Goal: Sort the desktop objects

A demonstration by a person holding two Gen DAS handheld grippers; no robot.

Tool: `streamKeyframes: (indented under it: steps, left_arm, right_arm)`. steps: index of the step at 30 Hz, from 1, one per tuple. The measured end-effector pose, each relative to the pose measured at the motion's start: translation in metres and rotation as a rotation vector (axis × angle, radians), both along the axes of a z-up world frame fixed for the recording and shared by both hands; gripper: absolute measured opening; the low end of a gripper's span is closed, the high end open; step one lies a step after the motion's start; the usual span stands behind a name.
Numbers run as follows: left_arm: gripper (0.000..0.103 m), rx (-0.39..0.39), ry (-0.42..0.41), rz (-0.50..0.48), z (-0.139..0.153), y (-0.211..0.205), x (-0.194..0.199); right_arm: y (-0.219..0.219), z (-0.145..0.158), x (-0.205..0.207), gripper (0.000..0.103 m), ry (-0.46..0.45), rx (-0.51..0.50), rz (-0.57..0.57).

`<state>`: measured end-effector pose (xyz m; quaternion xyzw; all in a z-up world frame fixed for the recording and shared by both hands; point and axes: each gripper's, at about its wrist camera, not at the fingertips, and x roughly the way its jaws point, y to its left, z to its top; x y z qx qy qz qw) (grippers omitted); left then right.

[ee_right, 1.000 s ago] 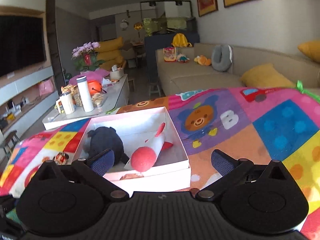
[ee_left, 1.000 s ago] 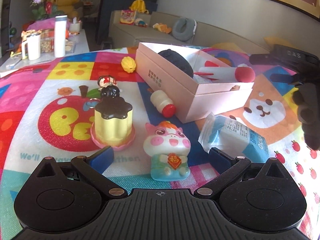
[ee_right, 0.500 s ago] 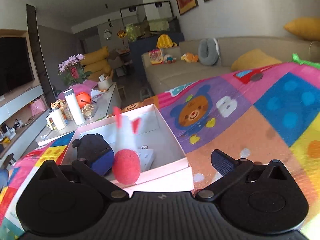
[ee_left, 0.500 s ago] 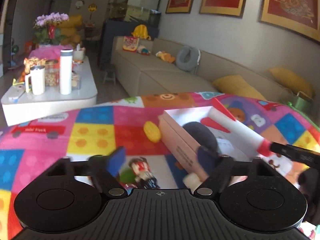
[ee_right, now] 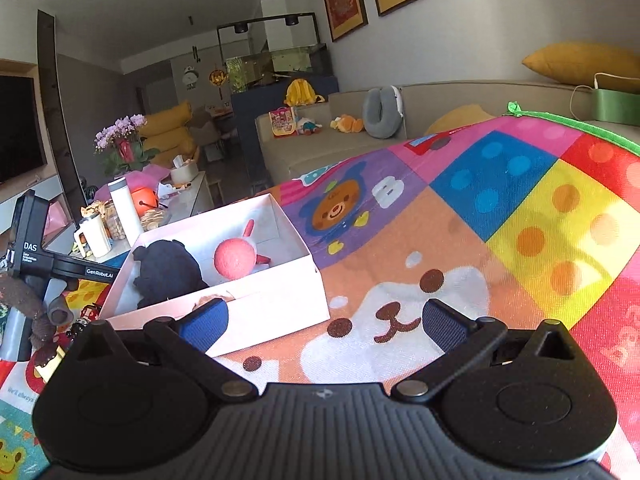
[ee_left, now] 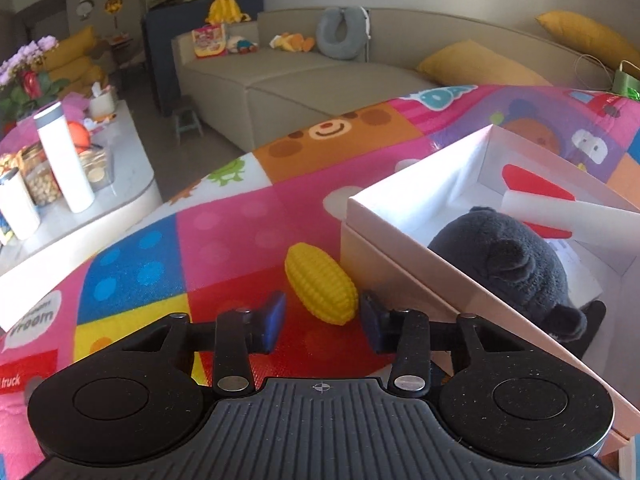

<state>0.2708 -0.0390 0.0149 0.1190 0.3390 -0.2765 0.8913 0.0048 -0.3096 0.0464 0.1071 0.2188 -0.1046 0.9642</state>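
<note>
Roughly midway: sorting is under way, with part of the load boxed and part loose.

**Done.** The box [ee_right: 280,292] stands open on the table [ee_left: 224,240]. I count two toys in it: a black plush [ee_right: 166,270] on the side toward the left claw, and a rocket [ee_right: 234,258], white with a red nose and red fins, lying slantwise beside the plush. Something flat and white lies under them; I cannot tell what it is.

**Left.** The corn [ee_left: 320,288] lies on the table just outside the box wall, close to it; whether it touches I cannot tell. In the right wrist view, at the far left past the box, I make out a small figure [ee_right: 86,314] and a brown-topped toy [ee_right: 46,360], both loose on the table. More may lie out of frame.

**Claws.** The left claw [ee_left: 320,320] has just been closing and now stands drawn in to a narrow gap. The near end of the corn sits at its tips, between the two pads, yet I see no pad pressing on it, so I judge the corn not yet gripped. The right claw [ee_right: 324,324] is spread wide and carries nothing; it hangs over the table at the near corner of the box.

**Step in hand.** By my reading, the corn goes into the box next.
</note>
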Motion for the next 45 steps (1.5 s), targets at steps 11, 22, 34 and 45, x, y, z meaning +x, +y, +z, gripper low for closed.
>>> streamKeyframes:
  steps: [11,22,34,45]
  left_arm:
    - [0.033,-0.079,-0.068,-0.021,0.047,0.036,-0.087]
    - [0.036,-0.255,0.04,-0.059,0.03,0.048,-0.236]
    - [0.076,-0.279,0.072,-0.081,0.007,0.041,-0.259]
    - [0.095,-0.15,-0.029,-0.012,-0.004,0.026,-0.247]
  right_arm:
    - [0.05,0.026,0.084,0.038,0.086,-0.268,0.237]
    - [0.033,0.025,0.124,0.057,0.087,-0.21,0.147]
    - [0.005,0.017,0.09,0.072,0.144,0.134,0.216]
    - [0.039,0.009,-0.008,0.103,0.156,-0.148,0.217]
